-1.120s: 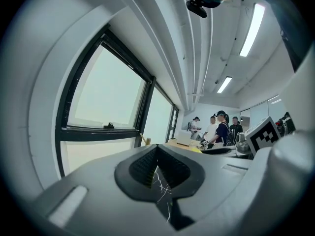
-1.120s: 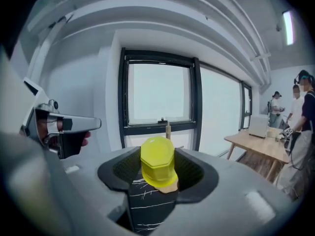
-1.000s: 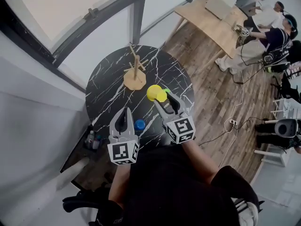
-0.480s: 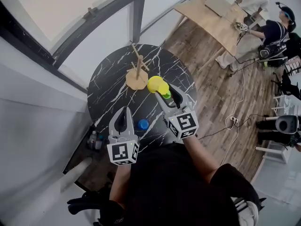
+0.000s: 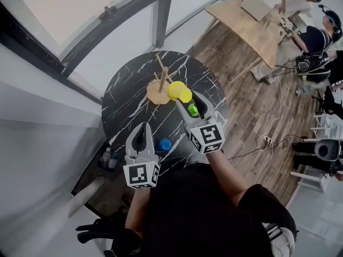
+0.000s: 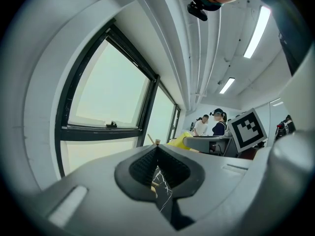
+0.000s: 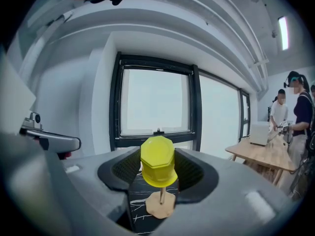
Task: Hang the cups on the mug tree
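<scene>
Black top [image 5: 198, 213] fills the lower frame, sleeves short, forearms bare. There's the left hand-held gripper [image 5: 142, 125]: pale grey shell, long curved fingers with dark inner faces, and a white cube [image 5: 141, 174] at its back bearing black square markers. The right hand-held gripper [image 5: 187, 98] matches it, grey shell and its own marker cube [image 5: 207, 137]. Seen close, its pads [image 7: 189, 168] are dark and finely ribbed, set in smooth grey.

Bright daylight comes through the window [image 5: 80, 15]; a ceiling lamp [image 6: 258, 31] glares. Both gripper views curve strongly, with dark, soft edges.
</scene>
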